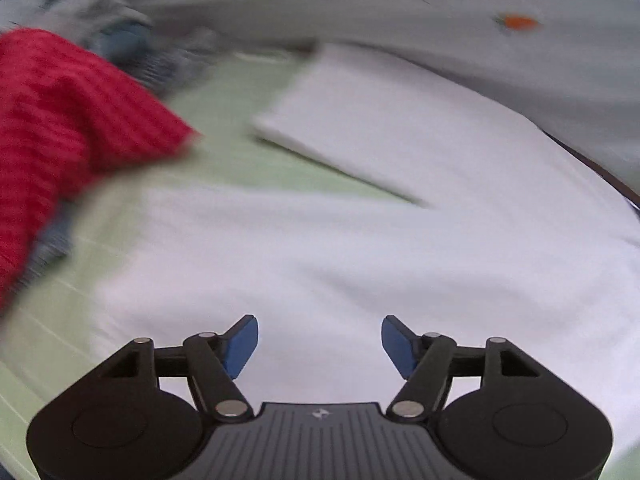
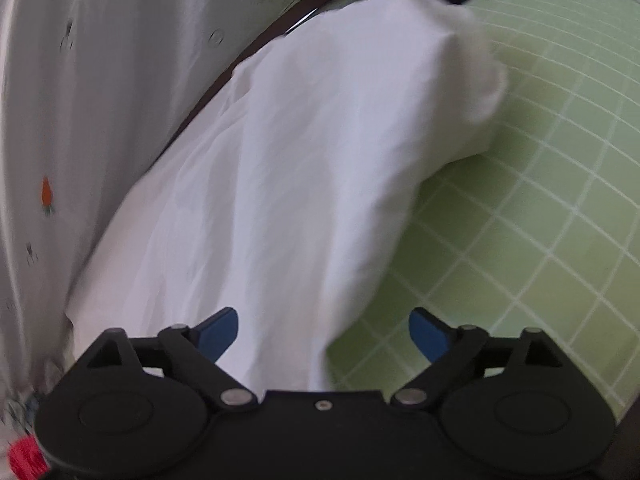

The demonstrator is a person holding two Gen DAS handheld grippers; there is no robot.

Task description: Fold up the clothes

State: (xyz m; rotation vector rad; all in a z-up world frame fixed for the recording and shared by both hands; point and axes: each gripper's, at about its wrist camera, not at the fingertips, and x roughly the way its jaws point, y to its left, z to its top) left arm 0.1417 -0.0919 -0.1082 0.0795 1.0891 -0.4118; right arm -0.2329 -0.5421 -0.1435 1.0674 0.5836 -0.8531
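A pale green cutting mat with a white grid [image 2: 560,208] covers the worktop, and most of it is taken up by the white cotton garment [image 1: 360,248] spread across it. In the left wrist view the white cloth lies flat and broad, smooth apart from soft shallow creases, with one panel folded over so that a straight, doubled edge [image 1: 332,160] runs diagonally across the green mat. In the right wrist view the same garment [image 2: 288,184] runs away from the camera as a long band, lightly wrinkled, its far end bunched into a rounded, blurred lump at the mat's upper part, close to a black object at the top edge of the view that cannot be identified.

Behind the worktop hangs a light grey fabric backdrop printed with small motifs [image 2: 80,120], among them a little orange carrot [image 2: 47,194].

At the left of the left wrist view a red ribbed knit garment [image 1: 60,120] lies heaped on the mat, well apart from the folded edge, with blurred blue-grey clothing [image 1: 128,40] beyond it.

The left gripper [image 1: 320,346] hovers over the white cloth with its blue-padded jaws spread wide, holding nothing. The right gripper [image 2: 323,336] is likewise wide open and empty, one pad above the cloth and the other above bare mat.
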